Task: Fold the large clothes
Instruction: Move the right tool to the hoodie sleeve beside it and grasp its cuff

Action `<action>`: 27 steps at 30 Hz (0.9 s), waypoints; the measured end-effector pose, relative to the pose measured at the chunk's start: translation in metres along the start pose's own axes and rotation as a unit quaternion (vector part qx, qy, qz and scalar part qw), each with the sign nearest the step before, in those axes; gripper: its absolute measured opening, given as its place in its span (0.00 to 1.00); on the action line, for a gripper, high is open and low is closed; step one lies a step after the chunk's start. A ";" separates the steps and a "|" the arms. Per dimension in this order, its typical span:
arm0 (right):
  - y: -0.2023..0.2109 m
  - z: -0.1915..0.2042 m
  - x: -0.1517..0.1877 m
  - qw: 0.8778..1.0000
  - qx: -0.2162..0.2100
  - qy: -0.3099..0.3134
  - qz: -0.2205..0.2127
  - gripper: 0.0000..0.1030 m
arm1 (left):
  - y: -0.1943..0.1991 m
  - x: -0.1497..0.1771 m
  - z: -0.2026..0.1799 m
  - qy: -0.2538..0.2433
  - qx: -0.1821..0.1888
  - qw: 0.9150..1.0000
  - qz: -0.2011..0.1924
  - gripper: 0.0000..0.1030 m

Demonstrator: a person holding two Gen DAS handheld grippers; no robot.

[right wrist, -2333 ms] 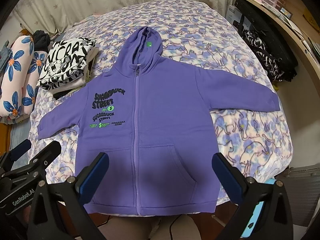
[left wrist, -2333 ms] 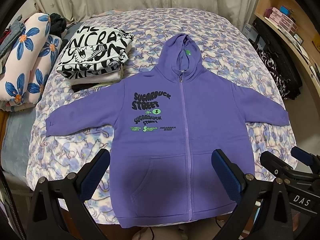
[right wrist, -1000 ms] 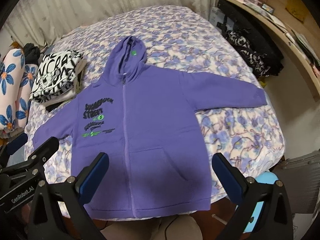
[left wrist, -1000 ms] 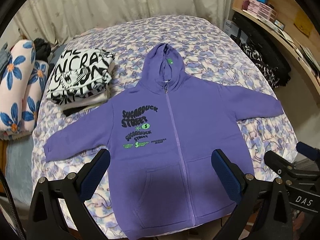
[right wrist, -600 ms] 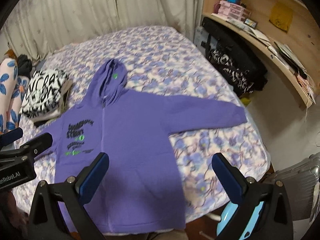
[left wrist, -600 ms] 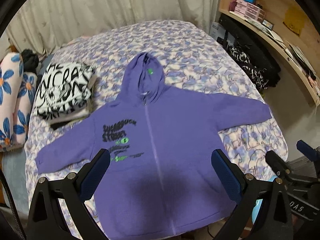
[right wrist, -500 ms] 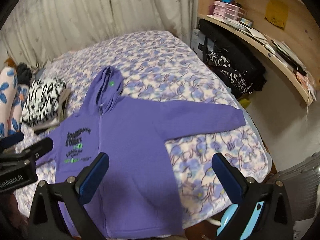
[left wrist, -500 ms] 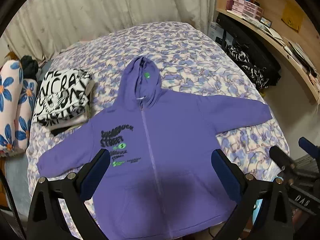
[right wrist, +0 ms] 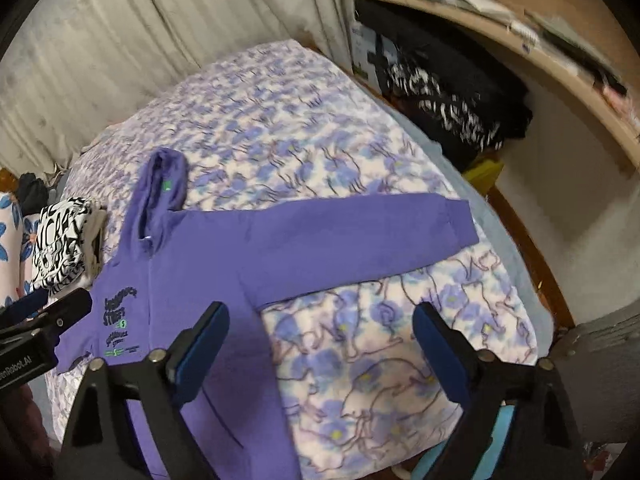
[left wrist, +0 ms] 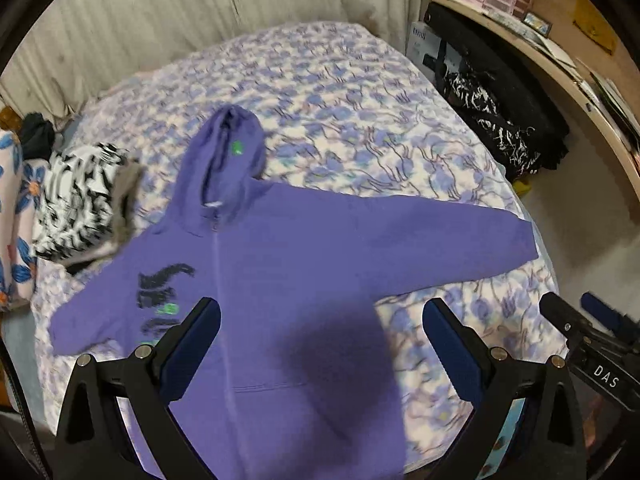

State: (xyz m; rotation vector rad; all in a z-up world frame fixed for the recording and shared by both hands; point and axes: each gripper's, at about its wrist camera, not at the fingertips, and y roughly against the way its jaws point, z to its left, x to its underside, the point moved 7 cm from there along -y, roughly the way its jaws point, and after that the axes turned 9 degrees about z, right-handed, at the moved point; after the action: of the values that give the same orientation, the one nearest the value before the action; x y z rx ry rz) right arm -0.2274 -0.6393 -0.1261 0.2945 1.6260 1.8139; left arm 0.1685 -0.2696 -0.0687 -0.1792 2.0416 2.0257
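A purple zip hoodie (left wrist: 288, 272) lies flat and face up on the flowered bedspread (left wrist: 340, 92), hood toward the far end and both sleeves spread out. Its right sleeve (right wrist: 360, 236) reaches to the bed's right edge. My left gripper (left wrist: 322, 328) hangs open above the hoodie's lower body, nothing between its blue pads. My right gripper (right wrist: 320, 332) hovers over the bedspread just below that sleeve and right of the hoodie's side; its jaws are closing but stand wide, with nothing between them. Each gripper shows at the edge of the other's view.
A folded black-and-white printed garment (left wrist: 80, 204) sits on the bed left of the hoodie, beside a flowered pillow (left wrist: 16, 216). Black bags (right wrist: 448, 96) lie under a wooden shelf (right wrist: 520, 40) on the right. A curtain (left wrist: 160, 12) hangs behind the bed.
Both grippers have swung to the right along the bed's near edge, so the hoodie slid left in both views. The right gripper's jaws have narrowed slightly.
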 end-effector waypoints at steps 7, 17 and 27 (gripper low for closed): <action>-0.067 -0.056 -0.018 0.996 -0.036 -0.054 0.057 0.85 | -0.068 -0.022 -0.039 0.015 0.011 0.999 0.029 0.97; -0.159 -0.116 -0.034 0.973 -0.110 -0.179 0.097 0.75 | -0.150 -0.050 -0.055 0.028 0.022 0.998 0.056 0.97; -0.225 -0.178 -0.041 0.943 -0.114 -0.290 0.116 0.57 | -0.199 -0.064 -0.060 0.054 0.026 0.996 0.071 0.97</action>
State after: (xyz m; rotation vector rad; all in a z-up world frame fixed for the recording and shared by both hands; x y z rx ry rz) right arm -0.2260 -0.8070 -0.3627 0.8542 0.9939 1.8299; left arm 0.2770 -0.3391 -0.2441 -0.1410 2.2291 2.0847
